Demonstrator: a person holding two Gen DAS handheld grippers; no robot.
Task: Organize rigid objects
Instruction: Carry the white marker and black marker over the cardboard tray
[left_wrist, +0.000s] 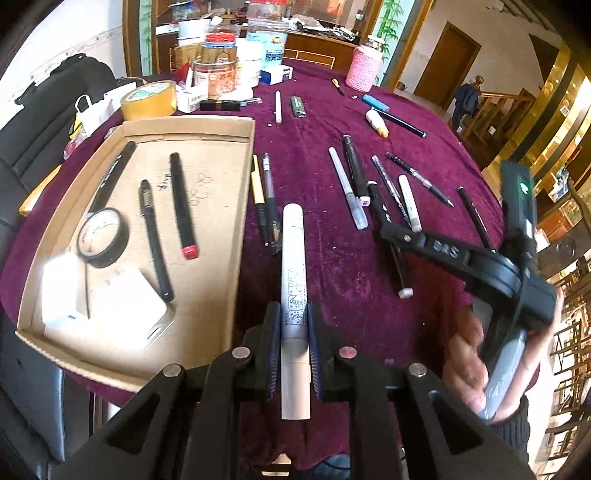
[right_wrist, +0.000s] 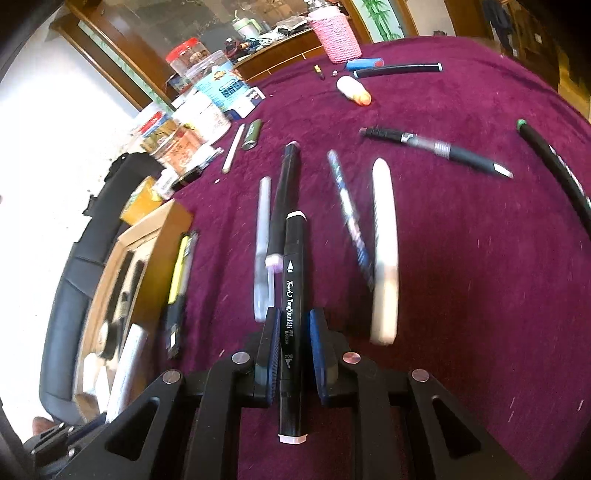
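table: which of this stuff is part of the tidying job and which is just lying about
Part of the job:
white marker in left gripper
black marker in right gripper
loose pens
cardboard tray

Lying about:
jars
yellow tape
pink holder

We get bright daylight in both views, blown out white at the left edge. Heavy fisheye bending with dark corners. Right wrist view has motion blur on the pens (right_wrist: 384, 254) lying on the bench (right_wrist: 480, 295); left view is mostly sharp, with the hand (left_wrist: 476, 365) smeared.
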